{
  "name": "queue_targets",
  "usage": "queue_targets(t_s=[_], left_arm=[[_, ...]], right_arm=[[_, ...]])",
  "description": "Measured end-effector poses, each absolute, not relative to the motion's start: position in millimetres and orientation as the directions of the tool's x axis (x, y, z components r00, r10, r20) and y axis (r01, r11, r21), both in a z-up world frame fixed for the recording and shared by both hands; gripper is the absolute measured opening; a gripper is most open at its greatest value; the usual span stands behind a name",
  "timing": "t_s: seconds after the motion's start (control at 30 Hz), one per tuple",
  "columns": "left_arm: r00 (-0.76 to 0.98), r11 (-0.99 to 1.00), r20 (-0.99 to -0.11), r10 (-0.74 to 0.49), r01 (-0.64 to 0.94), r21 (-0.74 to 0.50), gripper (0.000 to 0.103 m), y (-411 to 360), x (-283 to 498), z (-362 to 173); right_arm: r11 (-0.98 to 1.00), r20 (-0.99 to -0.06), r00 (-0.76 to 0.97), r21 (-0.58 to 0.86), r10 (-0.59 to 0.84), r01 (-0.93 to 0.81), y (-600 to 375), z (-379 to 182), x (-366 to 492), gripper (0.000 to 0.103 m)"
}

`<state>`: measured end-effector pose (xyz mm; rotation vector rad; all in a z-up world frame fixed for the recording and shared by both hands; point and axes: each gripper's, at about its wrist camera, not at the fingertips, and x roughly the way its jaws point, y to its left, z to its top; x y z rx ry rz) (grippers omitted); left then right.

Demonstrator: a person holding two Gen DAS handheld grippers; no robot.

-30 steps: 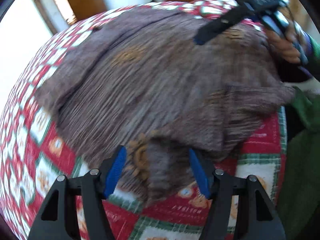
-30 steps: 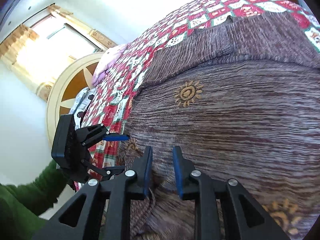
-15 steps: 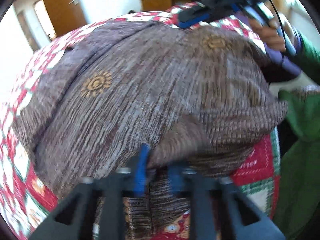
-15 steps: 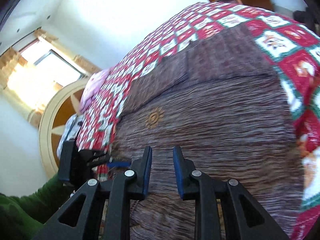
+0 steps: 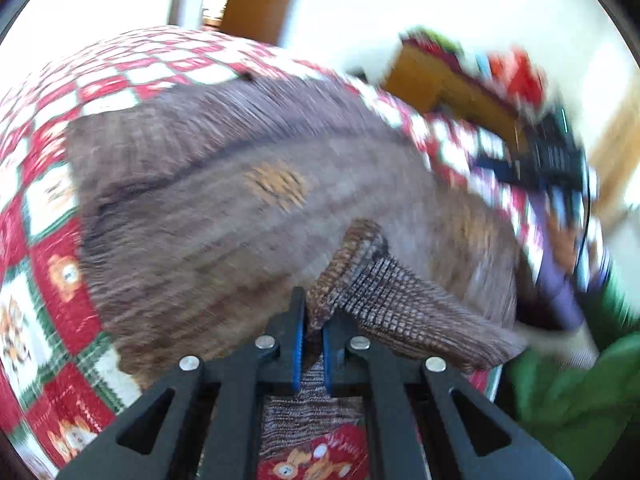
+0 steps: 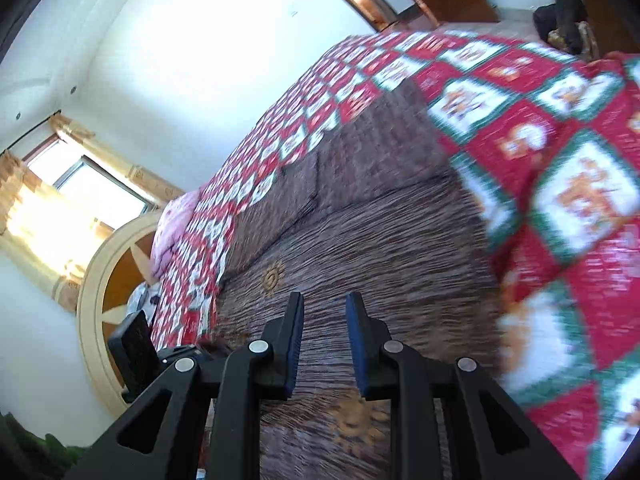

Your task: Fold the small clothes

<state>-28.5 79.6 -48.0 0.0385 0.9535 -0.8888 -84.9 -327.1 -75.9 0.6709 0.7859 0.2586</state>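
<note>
A brown knitted sweater [image 5: 240, 208] with orange sun motifs lies spread on a red, white and green patchwork quilt [image 5: 48, 240]. My left gripper [image 5: 314, 312] is shut on the sweater's ribbed hem [image 5: 384, 292], lifting it off the bed. The right gripper [image 5: 552, 156] shows blurred at the far right of the left wrist view. In the right wrist view my right gripper [image 6: 322, 312] hovers over the sweater [image 6: 380, 248] with a narrow gap between its jaws and nothing between them. The left gripper [image 6: 160, 352] shows at the lower left there.
The quilt [image 6: 560, 140] covers a bed with a round cream headboard [image 6: 96, 280] and a pink pillow [image 6: 176, 220]. A wooden cabinet [image 5: 440, 80] and door [image 5: 256, 0] stand beyond the bed. The person's green sleeve [image 5: 580, 392] is at the right.
My left gripper closed on the sweater's hem and lifted it up. The right gripper swung away toward the sweater's far side, staying slightly open.
</note>
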Motion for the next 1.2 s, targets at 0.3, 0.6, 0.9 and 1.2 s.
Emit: queue_targets(t_s=[0.3, 0.6, 0.9, 1.2], left_arm=[[0.361, 0.717, -0.652, -0.667, 0.548, -0.431, 0.007, 97.1, -21.0, -56.7], [0.39, 0.722, -0.632, -0.67, 0.538, -0.435, 0.007, 90.8, -21.6, -53.6], [0.408, 0.727, -0.625, -0.666, 0.544, -0.419, 0.007, 91.4, -34.5, -51.0], [0.446, 0.732, -0.586, -0.677, 0.494, -0.469, 0.007, 108.9, -30.5, -42.0]], right_arm=[[0.86, -0.702, 0.654, 0.488, 0.283, 0.152, -355.5, -67.9, -152.2, 0.057], [0.921, -0.808, 0.529, 0.372, 0.259, 0.117, -322.0, -92.8, -184.1, 0.057], [0.938, -0.827, 0.494, 0.341, 0.268, 0.061, -300.5, -93.1, -197.7, 0.047], [0.909, -0.803, 0.466, 0.417, 0.372, -0.007, -306.7, -80.2, -183.4, 0.005]])
